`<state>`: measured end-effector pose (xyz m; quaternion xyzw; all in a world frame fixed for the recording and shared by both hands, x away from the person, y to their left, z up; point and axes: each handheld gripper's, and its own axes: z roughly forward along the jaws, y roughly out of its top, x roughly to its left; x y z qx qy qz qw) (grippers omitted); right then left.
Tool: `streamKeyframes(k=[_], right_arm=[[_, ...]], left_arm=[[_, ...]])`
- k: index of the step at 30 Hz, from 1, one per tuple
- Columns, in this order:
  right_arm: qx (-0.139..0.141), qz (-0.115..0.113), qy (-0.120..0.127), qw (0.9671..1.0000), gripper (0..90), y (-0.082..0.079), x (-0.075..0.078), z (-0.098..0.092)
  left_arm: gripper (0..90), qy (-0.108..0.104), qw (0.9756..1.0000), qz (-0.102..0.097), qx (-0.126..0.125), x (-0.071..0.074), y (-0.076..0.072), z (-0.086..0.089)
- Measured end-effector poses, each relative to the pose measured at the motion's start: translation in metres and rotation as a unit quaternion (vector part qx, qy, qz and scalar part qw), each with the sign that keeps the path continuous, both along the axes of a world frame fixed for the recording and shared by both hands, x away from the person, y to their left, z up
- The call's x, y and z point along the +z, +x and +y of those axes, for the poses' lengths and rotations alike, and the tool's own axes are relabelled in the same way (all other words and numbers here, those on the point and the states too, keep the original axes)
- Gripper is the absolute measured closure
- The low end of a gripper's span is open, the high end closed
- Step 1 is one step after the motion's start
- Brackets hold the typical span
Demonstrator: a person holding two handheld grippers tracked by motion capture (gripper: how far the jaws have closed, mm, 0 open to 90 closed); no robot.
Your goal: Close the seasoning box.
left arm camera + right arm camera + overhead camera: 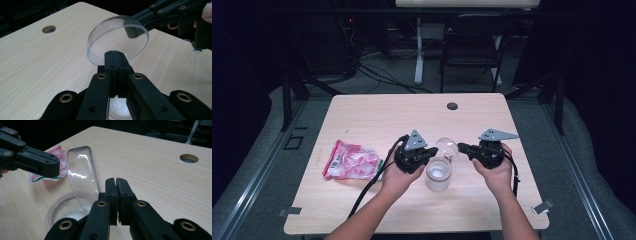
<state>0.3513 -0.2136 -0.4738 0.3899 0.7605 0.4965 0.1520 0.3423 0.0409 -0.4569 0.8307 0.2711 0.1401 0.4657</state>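
Pale wood table (377, 112) carries a clear cup (438, 174) holding white contents. Right gripper (460, 147) is clamped on a clear domed lid (447, 146) just above the cup. Left gripper (435, 152), jaws together, apparently pinches the cup rim. Pink packet (349, 161) lies left of the cup.

Both forearms are bare, with no sleeves in the high view. The left gripper (430, 152) and the right gripper (462, 147) are black, blocky tools, each topped by a grey three-cornered plate with small dark holes. A black cable (371, 184) trails from the left one, and another loops from the right. In the gripper views the black jaws are flat linked bars with brass-ringed pivots and small screw holes.
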Motion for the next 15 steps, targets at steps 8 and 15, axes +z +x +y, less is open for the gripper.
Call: streamKeyframes(k=[8,15], right_arm=[[0.019,0.002,0.0,0.9998,87.0,-0.003,0.0,0.008],[0.026,0.002,-0.005,0.9996,86.5,-0.004,0.0,0.012]], left_arm=[[90.0,0.003,1.0,0.001,0.003,-0.001,-0.004,0.003],[90.0,0.003,1.0,0.008,0.004,-0.006,-0.007,0.008]])
